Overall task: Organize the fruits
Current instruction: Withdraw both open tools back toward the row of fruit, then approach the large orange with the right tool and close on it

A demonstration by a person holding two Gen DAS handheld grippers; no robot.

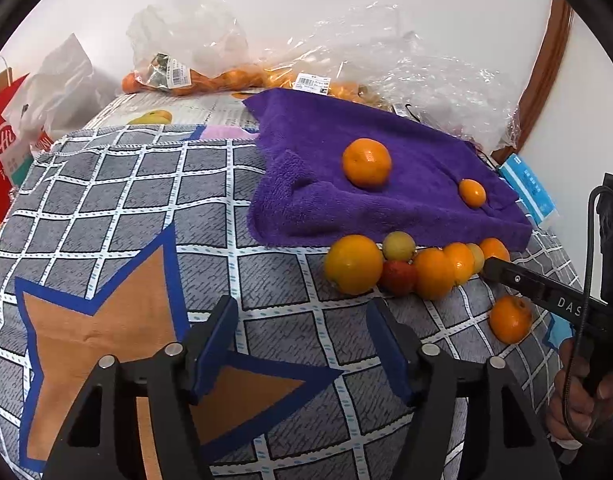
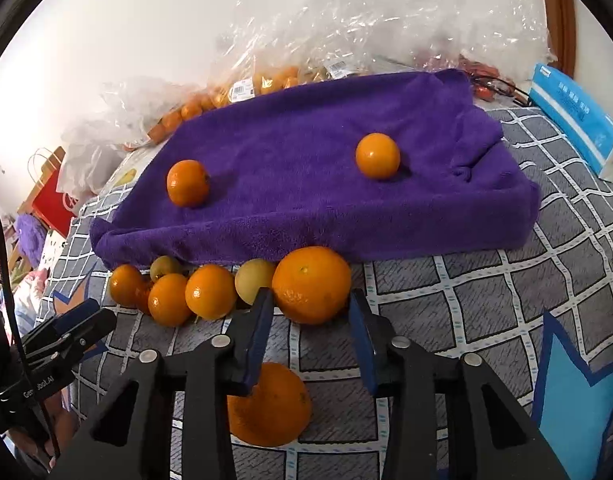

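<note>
Two round orange fruits (image 2: 188, 183) lie on the purple terry towel (image 2: 298, 184); a near fruit row (image 2: 210, 290) waits. Right gripper (image 2: 310, 312) brackets the big orange (image 2: 311, 290), grip unclear; left gripper (image 1: 302, 344) is released.

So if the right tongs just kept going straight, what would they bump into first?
Most likely the big orange sitting right between the right tongs, in front of the purple towel. Whether the pads already touch it is hard to tell.

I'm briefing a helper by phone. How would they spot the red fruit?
Find the purple towel on the checked cloth. A row of fruit lies along its near edge. The red fruit sits low beside the biggest orange, the only red one there.
</note>
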